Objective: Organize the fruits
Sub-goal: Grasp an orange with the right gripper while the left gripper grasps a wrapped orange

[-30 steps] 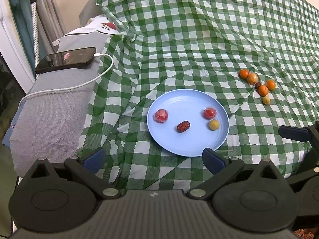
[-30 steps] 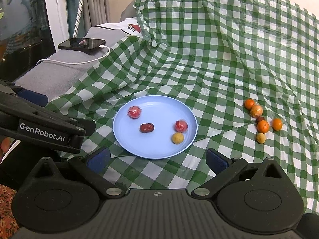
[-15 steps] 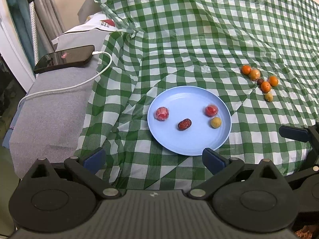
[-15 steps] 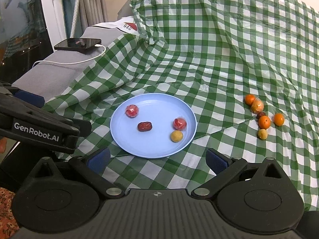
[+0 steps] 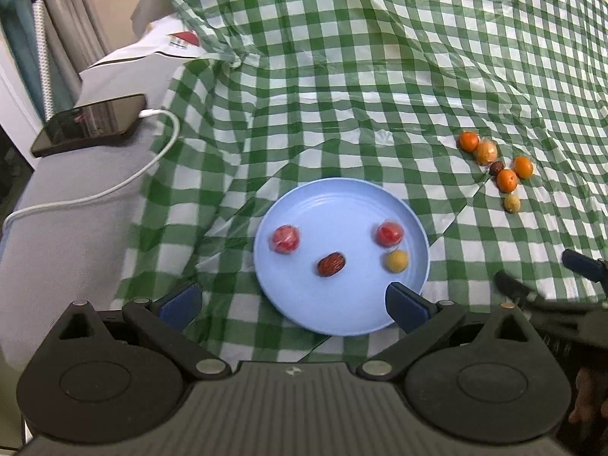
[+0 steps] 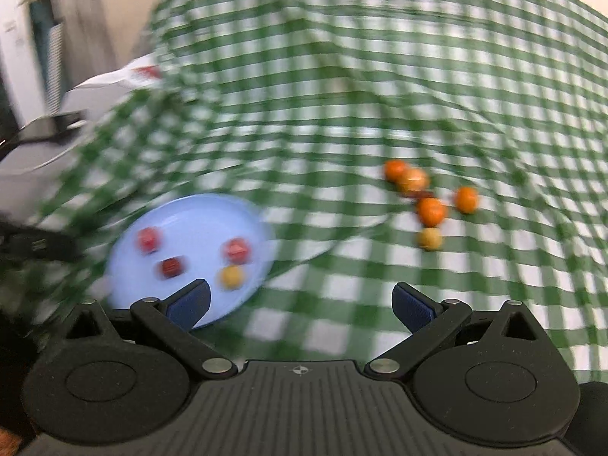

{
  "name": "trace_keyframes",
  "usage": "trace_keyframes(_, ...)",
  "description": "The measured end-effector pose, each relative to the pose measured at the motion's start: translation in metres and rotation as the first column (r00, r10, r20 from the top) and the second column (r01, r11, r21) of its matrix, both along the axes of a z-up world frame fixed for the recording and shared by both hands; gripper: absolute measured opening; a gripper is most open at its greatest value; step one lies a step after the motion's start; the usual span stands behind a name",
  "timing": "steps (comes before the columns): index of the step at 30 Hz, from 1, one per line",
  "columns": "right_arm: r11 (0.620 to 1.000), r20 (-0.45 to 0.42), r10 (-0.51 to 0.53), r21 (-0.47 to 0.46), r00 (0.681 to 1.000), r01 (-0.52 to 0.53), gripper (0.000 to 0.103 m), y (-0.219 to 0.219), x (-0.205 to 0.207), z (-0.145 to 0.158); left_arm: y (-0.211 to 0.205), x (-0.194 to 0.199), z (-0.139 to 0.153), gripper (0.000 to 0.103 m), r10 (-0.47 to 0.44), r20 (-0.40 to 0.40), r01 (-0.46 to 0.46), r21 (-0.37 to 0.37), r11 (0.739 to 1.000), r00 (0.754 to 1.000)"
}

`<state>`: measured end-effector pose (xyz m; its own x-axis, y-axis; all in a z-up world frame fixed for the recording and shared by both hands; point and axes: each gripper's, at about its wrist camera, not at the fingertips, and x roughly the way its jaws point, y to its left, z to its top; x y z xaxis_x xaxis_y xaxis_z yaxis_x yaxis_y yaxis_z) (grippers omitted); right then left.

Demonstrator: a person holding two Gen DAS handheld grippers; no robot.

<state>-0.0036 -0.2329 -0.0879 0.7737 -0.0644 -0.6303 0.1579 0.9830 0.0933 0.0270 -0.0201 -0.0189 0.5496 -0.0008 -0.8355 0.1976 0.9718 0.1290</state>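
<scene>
Right claw (image 6: 300, 304) swung right toward loose fruit cluster (image 6: 429, 205) ahead, blue plate (image 5: 342, 205) beyond left claw (image 5: 290, 306), both claws gaping, empty.

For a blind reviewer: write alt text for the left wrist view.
A light blue plate on a green checked cloth holds two red fruits, a dark red date and a yellow fruit. The open left gripper sits before it. Six more small fruits lie far right; a charging phone lies left.
</scene>
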Motion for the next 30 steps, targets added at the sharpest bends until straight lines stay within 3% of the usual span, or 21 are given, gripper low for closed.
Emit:
trace_keyframes(7,0.970,0.027,-0.242,-0.007,0.970,0.242,0.101,-0.088,0.038,-0.027,-0.039,0.034,-0.009,0.103,-0.032,-0.027,0.032,-0.010,0.999,0.999)
trace_keyframes(12,0.939,0.062,-0.342,-0.025,0.938,0.344,0.097,-0.145,0.074,-0.049,-0.076,0.066,-0.019,0.103,-0.051,-0.051,0.048,-0.045,0.998,0.997)
trace_keyframes(14,0.941,0.059,-0.337,-0.022,0.940,0.339,0.078,-0.161,0.091,-0.059,-0.092,0.080,-0.023,0.103,-0.056,-0.054,0.053,-0.056,0.997,0.997)
trace_keyframes(16,0.944,0.050,-0.329,-0.023,0.943,0.330,0.069,-0.173,0.105,-0.070,-0.107,0.091,-0.026,0.103,-0.064,-0.051,0.060,-0.067,0.996,0.997)
trace_keyframes(22,0.969,0.049,-0.237,-0.055,0.970,0.240,0.065,-0.188,0.149,-0.091,-0.158,0.129,-0.045,0.103,-0.119,-0.035,0.117,-0.061,0.991,0.992)
trace_keyframes(25,0.983,0.059,-0.183,-0.017,0.981,0.184,0.034,-0.196,0.161,-0.099,-0.183,0.148,-0.058,0.103,-0.139,-0.046,0.136,-0.073,0.988,0.989)
trace_keyframes(30,0.953,0.136,-0.297,-0.017,0.945,0.302,0.034,-0.216,0.141,-0.086,-0.236,0.178,-0.082,0.103,-0.168,-0.081,0.156,-0.135,0.978,0.982)
